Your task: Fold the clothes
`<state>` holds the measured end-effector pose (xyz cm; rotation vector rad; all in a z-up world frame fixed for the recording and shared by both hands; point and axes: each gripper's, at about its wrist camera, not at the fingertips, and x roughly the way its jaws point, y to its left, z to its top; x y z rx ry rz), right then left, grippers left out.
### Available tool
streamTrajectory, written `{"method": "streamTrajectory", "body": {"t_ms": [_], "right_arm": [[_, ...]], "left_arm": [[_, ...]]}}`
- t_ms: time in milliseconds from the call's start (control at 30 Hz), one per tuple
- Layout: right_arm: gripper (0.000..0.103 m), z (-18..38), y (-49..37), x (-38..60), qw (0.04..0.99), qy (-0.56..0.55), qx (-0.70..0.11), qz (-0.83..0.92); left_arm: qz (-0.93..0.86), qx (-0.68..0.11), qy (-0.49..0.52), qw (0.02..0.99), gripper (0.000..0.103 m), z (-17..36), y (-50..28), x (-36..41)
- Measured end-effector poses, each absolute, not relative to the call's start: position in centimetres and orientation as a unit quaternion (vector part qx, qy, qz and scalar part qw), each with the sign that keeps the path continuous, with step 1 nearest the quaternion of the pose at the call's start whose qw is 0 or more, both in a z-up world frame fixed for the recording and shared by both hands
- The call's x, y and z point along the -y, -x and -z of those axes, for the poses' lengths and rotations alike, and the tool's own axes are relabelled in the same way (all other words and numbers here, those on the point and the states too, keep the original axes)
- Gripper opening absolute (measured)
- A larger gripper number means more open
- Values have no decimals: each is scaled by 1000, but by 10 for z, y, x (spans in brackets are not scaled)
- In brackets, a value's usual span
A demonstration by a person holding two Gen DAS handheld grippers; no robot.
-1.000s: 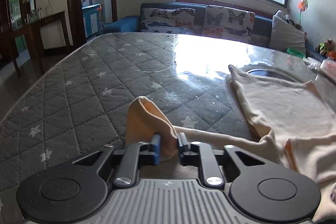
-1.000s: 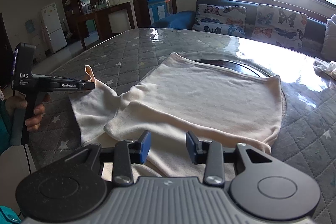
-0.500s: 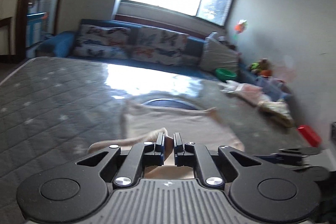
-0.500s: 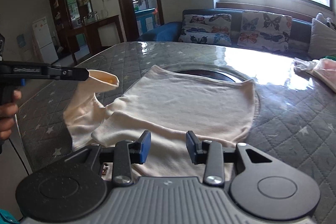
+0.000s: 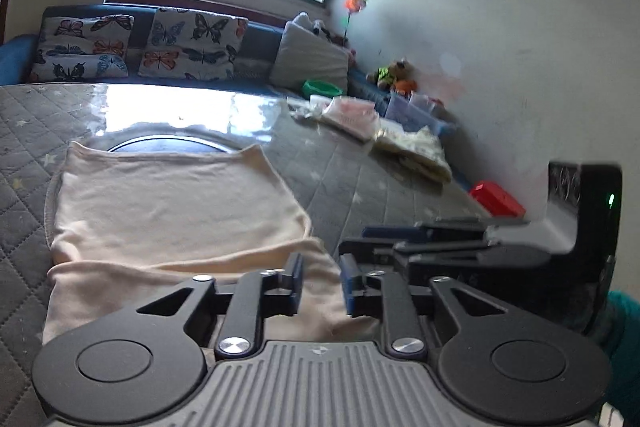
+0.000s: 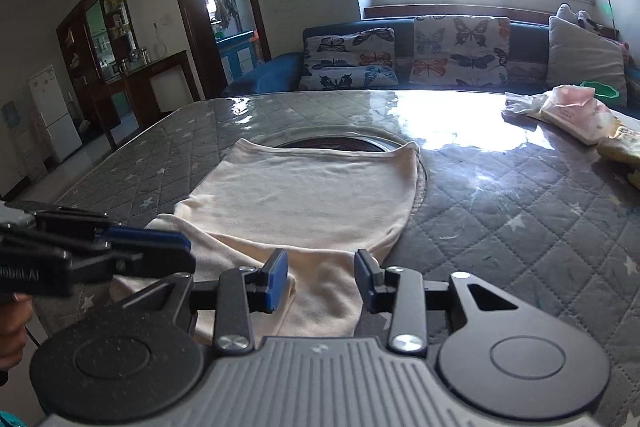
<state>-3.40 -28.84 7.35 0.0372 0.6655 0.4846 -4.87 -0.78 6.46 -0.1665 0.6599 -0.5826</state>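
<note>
Cream garment (image 6: 304, 203) lies flat in the middle of the quilted grey surface (image 6: 500, 219), its far edge overlapping the round dark opening (image 6: 336, 143) at twelve o'clock. One sleeve is folded in over the near part of the body.

The left hand-held gripper (image 5: 320, 287) hovers over that folded sleeve. Its jaws are opening, a narrow gap showing between the blue pads (image 5: 296, 283), and the cloth sits under them, not pinched. In the right wrist view the left hand-held gripper (image 6: 160, 247) comes in from nine o'clock, just beside the garment's near left edge.

The right hand-held gripper (image 6: 322, 281) stands over the near hem, jaws partly apart with cloth seen in the gap below, pads (image 6: 278, 279) clear of the fabric. From the left wrist view the right hand-held gripper (image 5: 384, 239) reaches in from three o'clock, close beside the left one.

A heap of other clothes (image 6: 572, 115) rests on the surface at two o'clock, well apart from the cream garment. Butterfly cushions (image 6: 456, 51) line the sofa beyond.
</note>
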Motion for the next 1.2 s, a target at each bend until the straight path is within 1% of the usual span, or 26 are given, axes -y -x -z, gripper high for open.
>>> {"method": "streamTrajectory", "body": {"t_ms": [67,100,300,533,600,667,733,767,867,1033,1100,1133,1200], "right_arm": [[37,-72,34,287,914,-17,-328,-238],[37,-70,33,285,912,-16,-331,-241],[37,-58,28,266,897,-10,-355,-265],[36,-34,14,246,882,-6,-389,-268],[33,-31,13,243,880,-3,-392,-268],[19,-31,14,240,881,5,-391,-267],[13,-31,14,238,881,12,-390,-266],[8,-33,14,237,884,19,-387,-263],[3,-41,15,237,891,32,-373,-257],[2,-58,11,237,908,61,-343,-234],[2,-59,6,238,908,65,-345,-230],[3,-57,3,238,905,62,-353,-229],[10,-52,-1,239,898,49,-369,-234]], "left_arm": [[277,-318,74,904,41,-62,51,0],[272,-316,71,906,42,-62,52,-6],[192,-312,54,929,42,-60,51,-55],[136,-330,46,933,42,-47,47,-96],[131,-336,45,932,42,-43,47,-102],[132,-340,43,930,42,-37,47,-102],[135,-343,43,928,42,-34,46,-101],[137,-344,43,928,42,-33,45,-101],[142,-346,36,927,42,-31,42,-97],[149,-349,26,925,42,-30,38,-93],[152,-349,24,924,42,-30,37,-92],[152,-348,23,925,42,-31,36,-91],[153,-345,22,926,42,-34,36,-90]]}}
